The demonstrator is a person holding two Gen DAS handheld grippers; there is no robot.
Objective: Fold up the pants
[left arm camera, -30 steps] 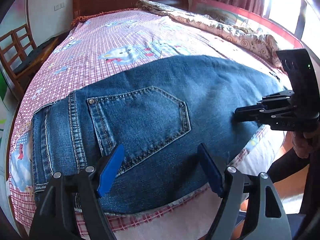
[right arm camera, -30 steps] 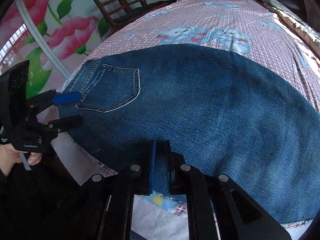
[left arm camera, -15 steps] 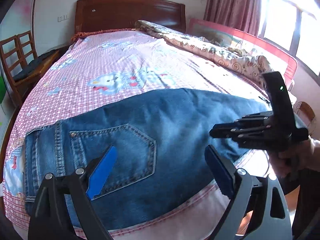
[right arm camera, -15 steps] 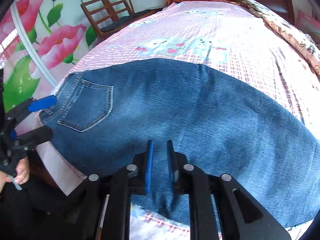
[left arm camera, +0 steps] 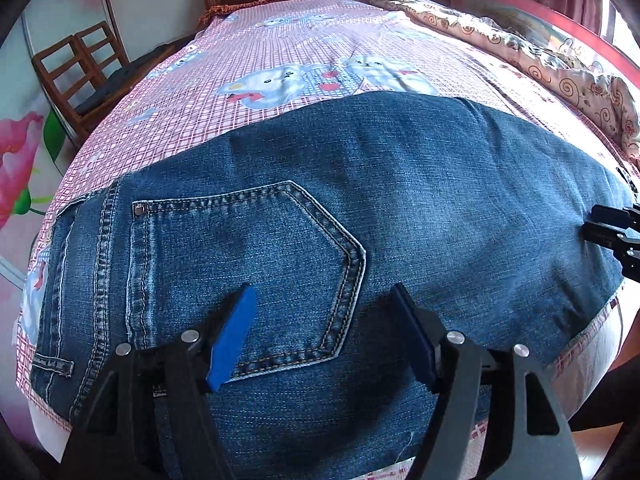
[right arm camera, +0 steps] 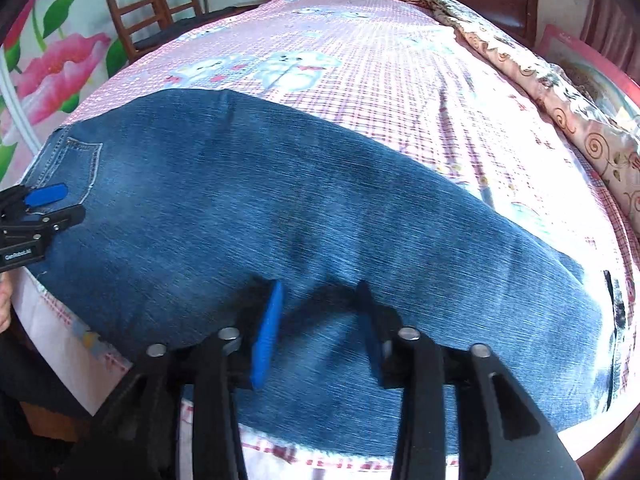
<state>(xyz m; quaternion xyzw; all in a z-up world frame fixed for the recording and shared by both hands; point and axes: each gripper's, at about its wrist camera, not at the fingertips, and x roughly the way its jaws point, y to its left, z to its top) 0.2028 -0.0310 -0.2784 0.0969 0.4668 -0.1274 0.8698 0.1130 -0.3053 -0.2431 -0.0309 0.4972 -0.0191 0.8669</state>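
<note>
since the earlier frame: right gripper (right arm camera: 318,320) let go of the denim pinch, jaws just opening, now apart over flat cloth, gripping nothing. left gripper (left arm camera: 322,334) shifted along toward the waist end, jaws just narrowing a little yet standing apart, nothing clamped.

left wrist view: folded jeans (left arm camera: 340,208) lying flat across the near edge of the bed (left arm camera: 288,44), on the pink checked sheet. back pocket (left arm camera: 244,272) directly under the blue pads, waistband at left. probably heavy for cloth, thick, limp, not slippery, not fragile; likely sagging when lifted by one point. best hold, by judgement: the stitched waistband corner, or the doubled edge nearest the camera, pinching all layers together. no containers visible.

right wrist view: leg part of the jeans running rightward to the hem (right arm camera: 576,268). pads hovering over mid-leg; contact with the cloth not clear. for a next fold, hem corners looking like the firmest grip. no containers here either; chairs (right arm camera: 156,4) beyond the bed.
</note>
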